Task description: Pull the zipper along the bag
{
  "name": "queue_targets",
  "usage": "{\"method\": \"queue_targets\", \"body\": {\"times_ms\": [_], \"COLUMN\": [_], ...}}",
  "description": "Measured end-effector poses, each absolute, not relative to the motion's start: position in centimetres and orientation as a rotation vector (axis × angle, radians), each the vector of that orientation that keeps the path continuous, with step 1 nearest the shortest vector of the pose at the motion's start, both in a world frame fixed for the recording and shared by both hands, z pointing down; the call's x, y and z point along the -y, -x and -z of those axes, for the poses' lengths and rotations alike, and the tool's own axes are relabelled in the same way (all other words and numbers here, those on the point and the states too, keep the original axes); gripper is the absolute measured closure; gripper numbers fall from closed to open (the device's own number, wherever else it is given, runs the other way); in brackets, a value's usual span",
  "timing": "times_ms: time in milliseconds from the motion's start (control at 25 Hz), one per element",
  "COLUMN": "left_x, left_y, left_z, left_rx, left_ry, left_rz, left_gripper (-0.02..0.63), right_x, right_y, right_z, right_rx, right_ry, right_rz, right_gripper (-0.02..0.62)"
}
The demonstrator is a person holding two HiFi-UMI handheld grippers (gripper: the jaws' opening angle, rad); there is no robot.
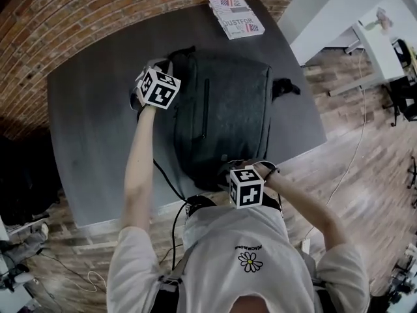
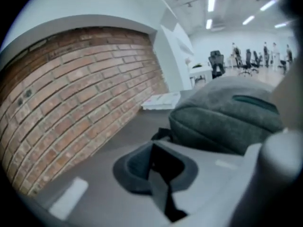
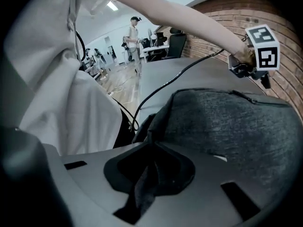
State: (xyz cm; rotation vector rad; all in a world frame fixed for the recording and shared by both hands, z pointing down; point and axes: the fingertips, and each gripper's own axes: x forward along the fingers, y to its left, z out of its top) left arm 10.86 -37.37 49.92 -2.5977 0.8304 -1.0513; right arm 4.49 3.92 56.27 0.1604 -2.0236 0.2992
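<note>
A dark grey backpack [image 1: 225,109] lies flat on the dark table [image 1: 98,149], with a front pocket zip [image 1: 205,109] running down its face. My left gripper [image 2: 154,162] is shut, and I see nothing clearly held between its jaws. It hovers by the bag's far left corner, and the bag [image 2: 222,117] lies just to its right. In the right gripper view its marker cube [image 3: 262,47] shows above the bag's far end. My right gripper [image 3: 147,174] is at the bag's near edge [image 1: 240,169], shut on a fold of the grey bag fabric [image 3: 227,122].
A printed booklet [image 1: 236,16] lies at the table's far edge, beyond the bag. A brick wall [image 2: 71,103] runs along the left. A black cable [image 1: 166,181] trails from the near table edge. A black strap [image 1: 285,87] sticks out at the bag's right side.
</note>
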Motion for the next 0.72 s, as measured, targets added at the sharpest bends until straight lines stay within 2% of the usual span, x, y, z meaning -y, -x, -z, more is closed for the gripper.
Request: {"method": "queue_targets", "body": {"times_ms": [400, 720], "left_x": [34.3, 34.1], "left_y": [-8.9, -8.0], "left_z": [-49.2, -40.1], "left_rx": [-0.875, -1.017], "left_ry": [2.66, 2.667], "left_rz": [1.001, 0.701], "left_gripper": [0.607, 0.606], "right_x": [-2.9, 7.7], "right_y": [-4.7, -7.5], "right_z": [-53.6, -45.1], "right_rx": [2.117, 2.256], "right_ry": [-0.257, -0.653], "right_rz": [-0.437, -0.287], "right_gripper": [0.524, 0.549]}}
